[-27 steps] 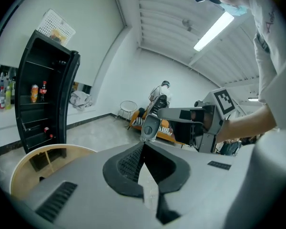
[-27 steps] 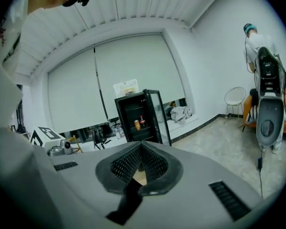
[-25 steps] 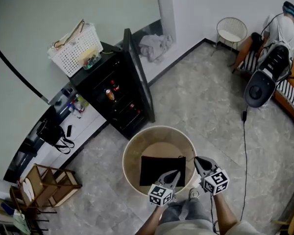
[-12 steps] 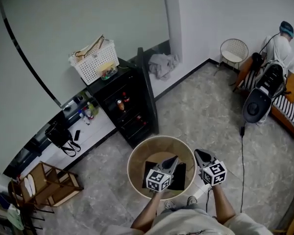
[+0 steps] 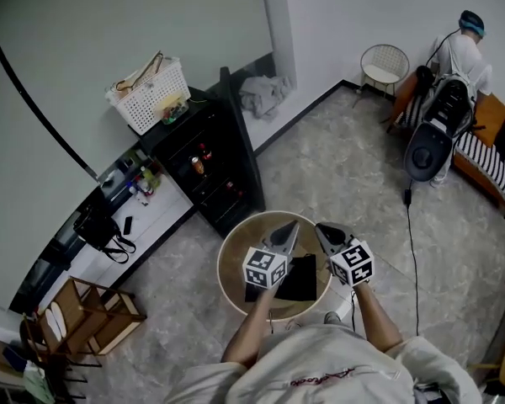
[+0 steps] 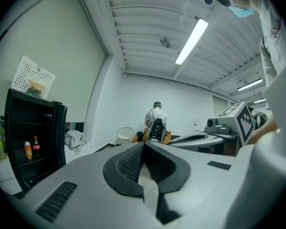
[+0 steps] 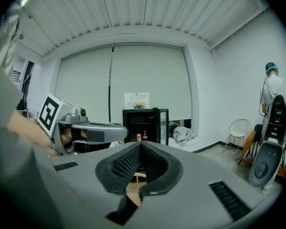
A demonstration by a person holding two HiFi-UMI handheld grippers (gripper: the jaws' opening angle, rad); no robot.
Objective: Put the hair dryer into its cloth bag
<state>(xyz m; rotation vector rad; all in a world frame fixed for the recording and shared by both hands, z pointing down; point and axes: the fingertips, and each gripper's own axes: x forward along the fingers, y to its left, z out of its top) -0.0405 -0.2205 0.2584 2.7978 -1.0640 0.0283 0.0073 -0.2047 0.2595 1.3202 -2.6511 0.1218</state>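
Observation:
A black cloth bag (image 5: 300, 279) lies flat on the round tan table (image 5: 232, 257) below me in the head view. No hair dryer shows apart from it in any view. My left gripper (image 5: 288, 225) and right gripper (image 5: 321, 227) hang side by side above the table's far rim, well clear of the bag. Each one is shut with nothing between its fingers. In the left gripper view the left gripper (image 6: 143, 145) has its dark pads pressed together. The right gripper (image 7: 140, 145) shows the same in the right gripper view. Both point about level, out into the room.
A black glass-door cabinet (image 5: 209, 175) with a white basket (image 5: 148, 93) on top stands beyond the table. A grey cloth (image 5: 263, 93) lies by the wall. Far right are a white chair (image 5: 384, 61), a person (image 5: 463, 50), a black-and-white machine (image 5: 433, 135) and a floor cable (image 5: 411, 251). A wooden rack (image 5: 77, 314) stands bottom left.
Both grippers have risen off the table and moved toward its far rim, still shut. The black bag lies on the table as before.

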